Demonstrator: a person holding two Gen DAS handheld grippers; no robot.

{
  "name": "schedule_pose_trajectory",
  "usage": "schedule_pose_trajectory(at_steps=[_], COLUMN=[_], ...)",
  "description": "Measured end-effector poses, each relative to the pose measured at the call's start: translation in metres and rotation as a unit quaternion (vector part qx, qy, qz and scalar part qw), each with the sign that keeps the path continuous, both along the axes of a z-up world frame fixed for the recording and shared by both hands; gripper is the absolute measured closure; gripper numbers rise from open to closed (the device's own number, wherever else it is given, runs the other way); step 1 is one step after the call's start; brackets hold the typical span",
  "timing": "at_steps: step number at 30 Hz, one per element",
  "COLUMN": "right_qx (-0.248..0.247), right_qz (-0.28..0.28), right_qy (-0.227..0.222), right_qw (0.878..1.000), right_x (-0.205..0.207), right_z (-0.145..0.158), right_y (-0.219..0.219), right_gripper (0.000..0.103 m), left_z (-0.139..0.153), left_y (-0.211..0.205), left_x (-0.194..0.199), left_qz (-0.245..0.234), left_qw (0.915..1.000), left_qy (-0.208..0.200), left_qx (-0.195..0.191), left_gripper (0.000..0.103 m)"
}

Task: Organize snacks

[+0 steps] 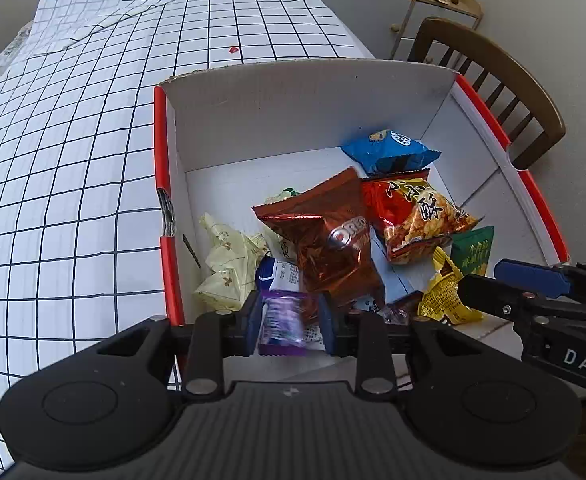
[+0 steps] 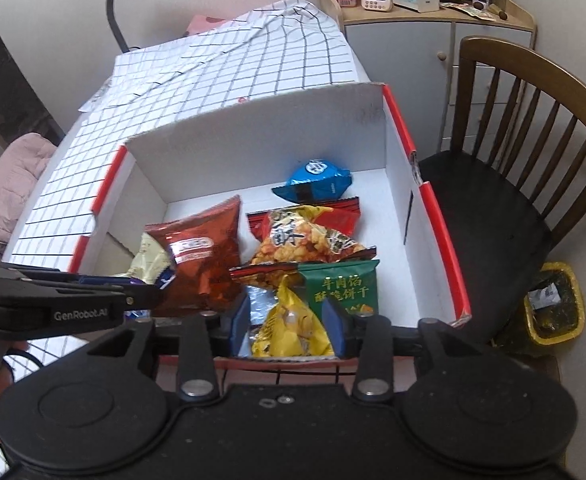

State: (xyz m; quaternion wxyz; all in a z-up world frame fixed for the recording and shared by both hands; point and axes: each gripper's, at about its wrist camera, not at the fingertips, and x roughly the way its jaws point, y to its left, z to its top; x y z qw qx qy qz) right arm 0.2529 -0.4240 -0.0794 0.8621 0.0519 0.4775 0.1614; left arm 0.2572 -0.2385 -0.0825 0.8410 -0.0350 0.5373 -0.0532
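Observation:
A white cardboard box with red rims (image 1: 253, 120) (image 2: 253, 152) holds several snack packets: a brown Oreo bag (image 1: 333, 244) (image 2: 201, 256), a blue bag (image 1: 389, 152) (image 2: 317, 180), a red and orange bag (image 1: 417, 216) (image 2: 305, 236), a green packet (image 1: 473, 248) (image 2: 341, 288) and a pale yellow wrapper (image 1: 229, 264). My left gripper (image 1: 291, 322) is shut on a purple packet (image 1: 283, 322) over the box's near edge. My right gripper (image 2: 289, 322) is shut on a yellow packet (image 2: 289, 320) (image 1: 445, 296) above the box's near side.
The box sits on a table with a white grid-pattern cloth (image 1: 73, 160) (image 2: 233, 68). A dark wooden chair (image 2: 513, 184) (image 1: 493, 76) stands right of the box. A yellow waste bin (image 2: 557, 304) is on the floor. A cabinet (image 2: 433, 28) with small items stands behind.

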Motion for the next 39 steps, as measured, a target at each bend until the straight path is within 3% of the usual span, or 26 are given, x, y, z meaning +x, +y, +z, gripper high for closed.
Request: schedule_pose_trajectory(at_steps=[1, 4, 6, 8, 11, 19, 28, 34, 39], right_qx=[0.001, 0.010, 0.015, 0.022, 0.031, 0.045, 0.052, 0.066, 0.064], right_qz=[0.001, 0.003, 0.003, -0.002, 0.000, -0.004, -0.004, -0.018, -0.029], right_qy=[-0.003, -0.015, -0.025, -0.036, -0.048, -0.089, -0.127, -0.142, -0.165], right_qw=[1.000, 1.000, 1.000, 0.999, 0.998, 0.995, 0.991, 0.988, 0.984], right_x=[-0.002, -0.010, -0.016, -0.023, -0.031, -0.055, -0.082, -0.103, -0.125], right_z=[0.003, 0.012, 0.019, 0.027, 0.037, 0.061, 0.085, 0.095, 0.103], right_y=[0.000, 0.000, 0.001, 0.000, 0.002, 0.008, 0.012, 0.010, 0.013], right_gripper=[0.055, 0.047, 0.045, 0.036, 0.034, 0.012, 0.010, 0.001, 0.000], left_z=[0.002, 0.010, 0.017, 0.024, 0.035, 0.065, 0.091, 0.104, 0.112], left_y=[0.001, 0.004, 0.005, 0.008, 0.013, 0.023, 0.034, 0.040, 0.044], left_x=[-0.002, -0.011, -0.017, -0.023, -0.032, -0.059, -0.086, -0.106, -0.124], left_qz=[0.000, -0.001, -0.006, -0.010, -0.009, -0.023, -0.029, -0.030, -0.035], left_qw=[1.0000, 0.9998, 0.9993, 0.9990, 0.9982, 0.9940, 0.9888, 0.9842, 0.9817], left_qy=[-0.002, -0.017, -0.032, -0.041, -0.055, -0.104, -0.141, -0.169, -0.182], left_qx=[-0.002, -0.013, -0.019, -0.017, -0.022, -0.024, -0.040, -0.045, -0.045], left_gripper=[0.069, 0.043, 0.042, 0.042, 0.042, 0.036, 0.020, 0.015, 0.010])
